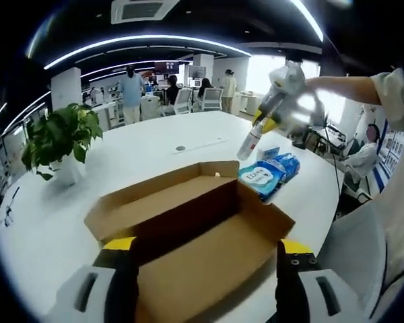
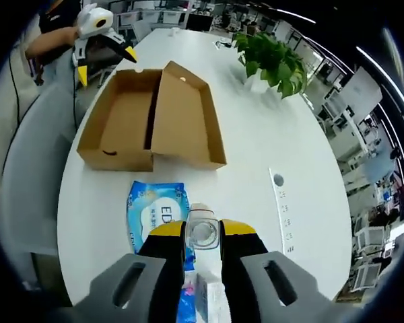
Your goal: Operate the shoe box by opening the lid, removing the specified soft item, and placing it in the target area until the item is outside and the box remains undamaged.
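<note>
Box: lid already open, lying between the spread jaws of the left gripper.
Right gripper: pinching a bottle, lifted above the wipes, probably for setting down outside.

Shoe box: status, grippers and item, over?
Box open, lid flat on table. Right gripper shut on bottle, above blue wipes pack. Left gripper open at box, holding nothing. Plant well aside.

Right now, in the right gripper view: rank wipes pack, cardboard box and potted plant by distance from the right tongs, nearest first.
1. Wipes pack: on the table right beside the right tongs.
2. Cardboard box: mid-table, lid open.
3. Potted plant: far end of the table.
</note>
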The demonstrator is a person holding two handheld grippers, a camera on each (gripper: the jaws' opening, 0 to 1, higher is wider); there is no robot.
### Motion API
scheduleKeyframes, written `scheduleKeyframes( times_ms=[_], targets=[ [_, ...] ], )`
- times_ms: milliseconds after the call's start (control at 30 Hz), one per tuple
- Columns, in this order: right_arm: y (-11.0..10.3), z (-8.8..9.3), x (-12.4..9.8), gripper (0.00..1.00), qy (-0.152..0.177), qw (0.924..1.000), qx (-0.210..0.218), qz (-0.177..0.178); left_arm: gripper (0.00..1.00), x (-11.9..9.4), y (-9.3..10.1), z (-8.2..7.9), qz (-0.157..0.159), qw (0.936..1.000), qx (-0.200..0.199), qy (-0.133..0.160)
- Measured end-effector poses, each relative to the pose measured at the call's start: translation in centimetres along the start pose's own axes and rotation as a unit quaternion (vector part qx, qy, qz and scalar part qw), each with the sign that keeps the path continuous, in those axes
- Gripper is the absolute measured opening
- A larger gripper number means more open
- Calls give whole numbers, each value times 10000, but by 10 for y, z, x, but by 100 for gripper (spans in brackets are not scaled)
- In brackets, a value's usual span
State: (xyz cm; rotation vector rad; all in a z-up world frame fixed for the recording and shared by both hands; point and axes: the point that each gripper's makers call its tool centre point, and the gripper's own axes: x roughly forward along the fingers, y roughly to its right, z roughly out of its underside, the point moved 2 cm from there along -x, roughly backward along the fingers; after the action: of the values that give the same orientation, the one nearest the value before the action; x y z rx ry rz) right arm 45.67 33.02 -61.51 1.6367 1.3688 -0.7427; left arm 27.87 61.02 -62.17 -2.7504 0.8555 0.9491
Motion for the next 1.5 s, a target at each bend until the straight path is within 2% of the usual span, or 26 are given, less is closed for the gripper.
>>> scheduleKeyframes(
  times_ms=[500,933,1167,1500],
  targets=[
    [11,23,35,17,-483,9982,-128,-335,91,-13,-15,8,-223,9996,-152,-2],
    [14,35,53,17,-721,9958,-136,-546,92,-20,-26,21,-392,9987,-332,-56],
    [15,34,57,17,-696,9954,-70,-659,92,-20,-29,32,-443,9981,-395,-160],
    [16,30,59,18,-715,9944,-290,-726,92,-21,-34,37,-506,9975,-437,-226]
  ],
)
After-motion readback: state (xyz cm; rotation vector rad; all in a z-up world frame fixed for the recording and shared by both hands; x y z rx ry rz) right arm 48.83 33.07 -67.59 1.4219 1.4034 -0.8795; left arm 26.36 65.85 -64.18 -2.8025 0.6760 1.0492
